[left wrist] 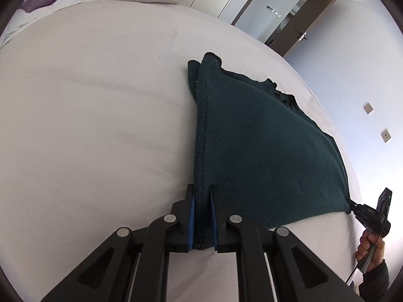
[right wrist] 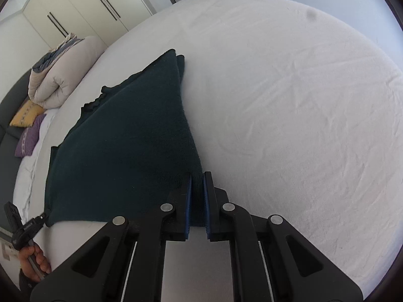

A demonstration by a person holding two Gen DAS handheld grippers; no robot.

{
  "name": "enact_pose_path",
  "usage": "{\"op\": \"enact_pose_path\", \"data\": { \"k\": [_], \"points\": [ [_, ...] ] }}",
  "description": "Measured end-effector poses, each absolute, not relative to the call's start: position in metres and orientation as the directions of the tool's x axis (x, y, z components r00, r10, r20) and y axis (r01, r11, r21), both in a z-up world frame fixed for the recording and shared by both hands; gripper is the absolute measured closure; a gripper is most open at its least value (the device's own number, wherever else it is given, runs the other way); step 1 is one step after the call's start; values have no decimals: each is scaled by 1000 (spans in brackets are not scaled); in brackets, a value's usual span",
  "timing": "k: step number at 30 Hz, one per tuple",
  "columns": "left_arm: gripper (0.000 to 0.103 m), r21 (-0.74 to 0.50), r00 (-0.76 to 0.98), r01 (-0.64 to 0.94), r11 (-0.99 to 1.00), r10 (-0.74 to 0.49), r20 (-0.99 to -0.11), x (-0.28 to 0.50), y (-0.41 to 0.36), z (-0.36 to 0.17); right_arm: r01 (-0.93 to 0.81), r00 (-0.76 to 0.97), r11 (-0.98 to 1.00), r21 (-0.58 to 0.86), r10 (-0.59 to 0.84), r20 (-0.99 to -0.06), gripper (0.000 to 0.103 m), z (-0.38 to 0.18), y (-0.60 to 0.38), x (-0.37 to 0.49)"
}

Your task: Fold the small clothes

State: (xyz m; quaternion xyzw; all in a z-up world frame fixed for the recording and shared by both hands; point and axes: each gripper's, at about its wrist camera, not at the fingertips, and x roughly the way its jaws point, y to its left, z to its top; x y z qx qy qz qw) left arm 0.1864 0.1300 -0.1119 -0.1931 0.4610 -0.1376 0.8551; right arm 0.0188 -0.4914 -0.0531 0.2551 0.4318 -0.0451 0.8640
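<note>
1. A dark green garment (left wrist: 264, 151) lies on a bed (left wrist: 88, 125) covered with a pale sheet, its near edge lifted off the sheet and stretched between the two grippers.
2. The left gripper (left wrist: 202, 196) pinches the garment's near left corner: the thick folded edge sits between its blue-padded fingers (left wrist: 192, 216), which press on the cloth from both sides.
3. The right gripper (right wrist: 197, 178) pinches the opposite near corner in the same way, with cloth filling the narrow gap between its fingers (right wrist: 206, 201).
4. In the left wrist view, the right gripper shows at the far right edge, its tip on the garment's corner, with a hand (left wrist: 370, 246) wrapped round its handle (a dark sleeve shows below it).
5. In the right wrist view, the other hand (right wrist: 35, 259) appears at the lower left, holding the left gripper at the garment's corner.
6. The garment's far end rests flat on the sheet, showing two layers at its far corner.
7. At the head of the bed sit a rolled beige duvet (right wrist: 58, 75), a yellow cushion (right wrist: 26, 117) and a purple cushion (right wrist: 29, 137).
8. White wardrobe doors (right wrist: 75, 5) stand beyond the bed.
</note>
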Motion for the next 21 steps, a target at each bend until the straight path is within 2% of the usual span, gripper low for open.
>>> {"op": "enact_pose_path", "data": {
  "k": [5, 7, 8, 10, 11, 12, 17, 21],
  "points": [
    [82, -495, 522, 62, 867, -450, -724, 191, 136, -113, 284, 623, 862, 419, 167, -764, 94, -57, -497, 21],
    [69, -507, 528, 45, 861, -451, -719, 189, 142, -110, 294, 608, 862, 413, 165, -777, 86, -51, -500, 18],
    [63, -514, 535, 34, 857, -450, -715, 188, 145, -108, 309, 607, 863, 400, 145, -782, 77, -47, -501, 16],
    [42, -531, 550, 16, 847, -451, -703, 188, 152, -104, 350, 618, 866, 357, 72, -783, 62, -34, -502, 9],
    [39, -536, 555, 9, 844, -450, -699, 189, 154, -101, 368, 634, 865, 341, 35, -773, 55, -26, -502, 4],
    [34, -536, 558, 4, 844, -447, -699, 192, 155, -99, 373, 655, 860, 347, 20, -755, 54, -19, -502, 1],
    [23, -557, 563, 3, 830, -462, -685, 216, 151, -85, 212, 723, 849, 484, 197, -662, 54, 11, -472, 18],
    [21, -598, 481, -5, 802, -522, -704, 243, 137, -94, 75, 701, 787, 613, 396, -594, 54, 13, -437, 56]
  ]
}}
